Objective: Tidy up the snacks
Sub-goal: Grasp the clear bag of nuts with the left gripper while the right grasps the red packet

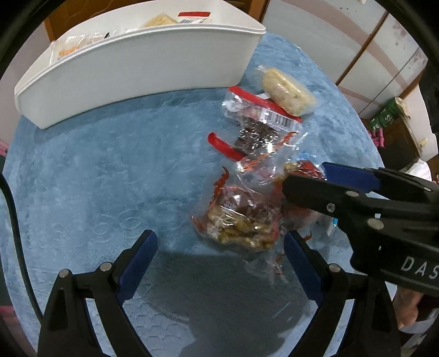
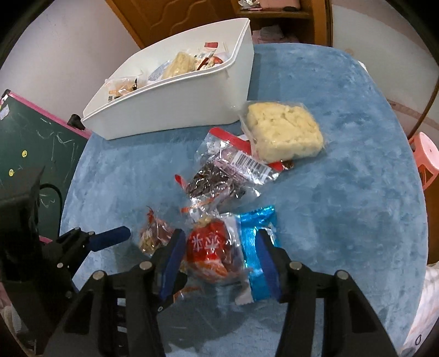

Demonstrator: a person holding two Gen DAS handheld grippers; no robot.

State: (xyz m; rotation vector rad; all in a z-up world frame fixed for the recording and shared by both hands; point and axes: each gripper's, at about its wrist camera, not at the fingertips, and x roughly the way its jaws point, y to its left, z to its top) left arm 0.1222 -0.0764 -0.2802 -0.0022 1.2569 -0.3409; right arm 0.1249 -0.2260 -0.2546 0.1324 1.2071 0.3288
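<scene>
Snack packets lie on a blue cloth-covered round table (image 1: pixel 96 170). My left gripper (image 1: pixel 221 241) is open, just in front of a clear bag of nut brittle (image 1: pixel 238 217). My right gripper (image 2: pixel 219 244) is open with its fingers on either side of a red snack packet (image 2: pixel 211 250) that lies against a blue wrapper (image 2: pixel 253 247); it shows from the side in the left wrist view (image 1: pixel 304 175). A dark snack bag with a barcode (image 2: pixel 225 170) and a pale rice cake packet (image 2: pixel 282 134) lie farther off. A white bin (image 2: pixel 178 101) holds several snacks.
A green chalkboard with a pink frame (image 2: pixel 30 142) stands at the table's left. A pink stool (image 2: pixel 425 156) is to the right. Wooden furniture (image 2: pixel 170 16) is behind the bin. The table edge curves close on the right.
</scene>
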